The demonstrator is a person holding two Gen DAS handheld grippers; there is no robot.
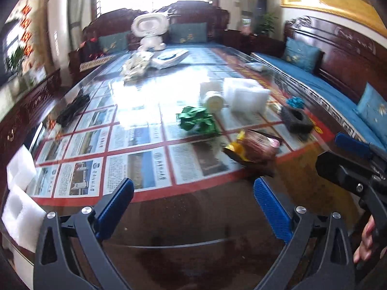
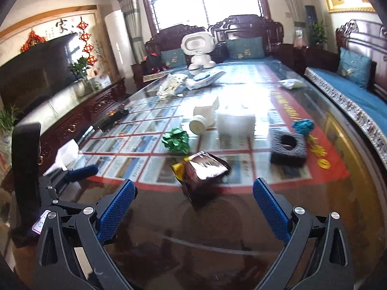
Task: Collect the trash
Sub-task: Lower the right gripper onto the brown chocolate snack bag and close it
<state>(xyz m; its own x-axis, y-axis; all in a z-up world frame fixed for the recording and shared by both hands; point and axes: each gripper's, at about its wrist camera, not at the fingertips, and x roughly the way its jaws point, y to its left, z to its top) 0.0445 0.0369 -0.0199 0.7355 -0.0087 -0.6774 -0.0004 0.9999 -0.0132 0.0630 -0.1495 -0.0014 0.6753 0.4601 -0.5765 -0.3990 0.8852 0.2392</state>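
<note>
I see a glossy glass-topped table [image 2: 217, 217] over printed pages, carved dark-wood sofas at frame top. Centre: crinkly brown foil bag [image 2: 205, 168], crumpled green wrapper [image 2: 176, 140]. My left gripper [image 1: 193, 193] and right gripper [image 2: 193, 193] both gape wide, empty.

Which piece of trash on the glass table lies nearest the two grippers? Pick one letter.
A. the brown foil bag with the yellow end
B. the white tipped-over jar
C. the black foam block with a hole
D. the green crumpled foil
A: the brown foil bag lies just beyond the open right gripper, with the green crumpled foil, the white jar and the black foam block all farther up the glass table.
</note>
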